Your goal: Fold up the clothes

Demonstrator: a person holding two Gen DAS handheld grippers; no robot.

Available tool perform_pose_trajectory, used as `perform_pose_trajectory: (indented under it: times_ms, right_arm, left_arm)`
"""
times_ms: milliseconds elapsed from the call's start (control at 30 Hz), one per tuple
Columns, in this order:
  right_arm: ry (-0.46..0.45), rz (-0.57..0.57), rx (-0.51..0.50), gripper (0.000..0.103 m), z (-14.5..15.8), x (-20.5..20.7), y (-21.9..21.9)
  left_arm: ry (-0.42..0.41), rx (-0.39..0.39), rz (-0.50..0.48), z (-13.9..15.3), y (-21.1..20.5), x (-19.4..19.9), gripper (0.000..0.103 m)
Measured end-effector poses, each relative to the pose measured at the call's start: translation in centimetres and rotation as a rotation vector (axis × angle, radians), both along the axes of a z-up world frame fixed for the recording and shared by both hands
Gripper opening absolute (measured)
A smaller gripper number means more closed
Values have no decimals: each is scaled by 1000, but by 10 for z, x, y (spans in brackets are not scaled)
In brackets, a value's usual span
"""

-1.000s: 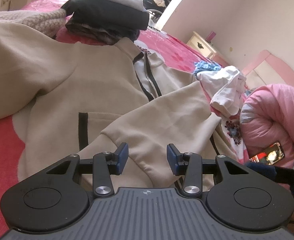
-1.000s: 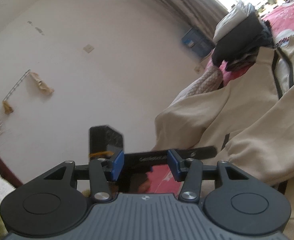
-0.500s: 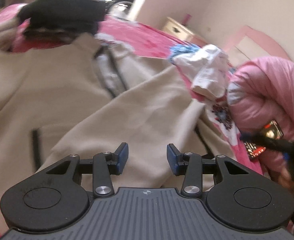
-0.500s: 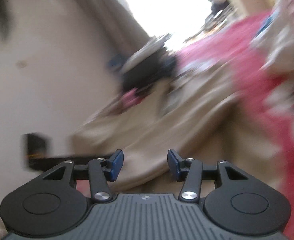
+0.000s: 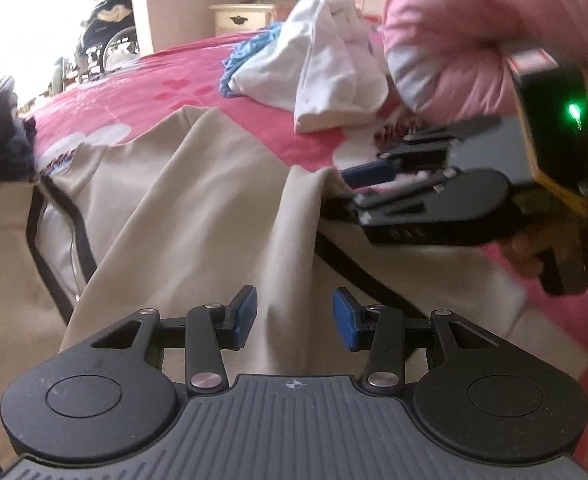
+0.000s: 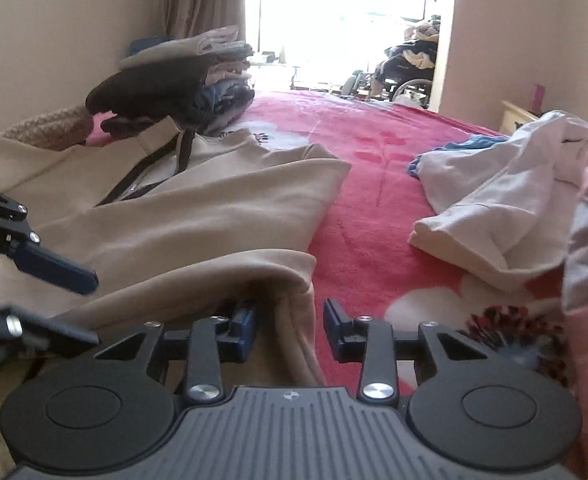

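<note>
A beige zip jacket with black trim (image 5: 198,208) lies spread on the pink bed (image 5: 142,92); it also shows in the right wrist view (image 6: 198,216). My left gripper (image 5: 294,318) is open, with a ridge of the jacket's sleeve between its blue pads. My right gripper (image 6: 290,330) is open around the sleeve's folded edge. The right gripper also shows in the left wrist view (image 5: 374,184) at the sleeve's end. The left gripper's fingers (image 6: 54,268) show at the left of the right wrist view.
A white garment (image 6: 506,200) and a blue one (image 6: 458,148) lie to the right on the bed. A stack of folded dark clothes (image 6: 182,88) stands at the far left. A pink-sleeved arm (image 5: 474,32) holds the right gripper. A nightstand (image 5: 246,16) is beyond.
Both grippers have swung round and come down onto the jacket's sleeve. The right gripper turned from the wall to face the bed. Both stay open.
</note>
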State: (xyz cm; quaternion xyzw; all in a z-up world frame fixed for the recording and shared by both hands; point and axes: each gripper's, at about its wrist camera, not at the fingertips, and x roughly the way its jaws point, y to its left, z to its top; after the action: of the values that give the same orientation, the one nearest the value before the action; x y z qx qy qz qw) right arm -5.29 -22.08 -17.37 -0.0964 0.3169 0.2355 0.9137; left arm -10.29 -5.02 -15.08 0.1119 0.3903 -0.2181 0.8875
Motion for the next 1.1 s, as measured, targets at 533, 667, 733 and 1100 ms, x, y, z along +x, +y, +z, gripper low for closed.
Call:
perform_pose_trajectory:
  times_ms: [533,667,733,1100]
  right_arm:
    - [196,-379,703,12,-57,21,-112]
    - [180,-366,685,12,-60,17,-109]
    - [170,-362,683,12,-61,17,-108]
    - [121,-345,674,13,-63,15,-105]
  left_arm:
    - [69,48,-144,-2,-32,13,37]
    - [126,-194,-40,31,5,40,40]
    - [97,-231,32,42,14,63,41]
    - [137,-165,163,18,-19,226,50]
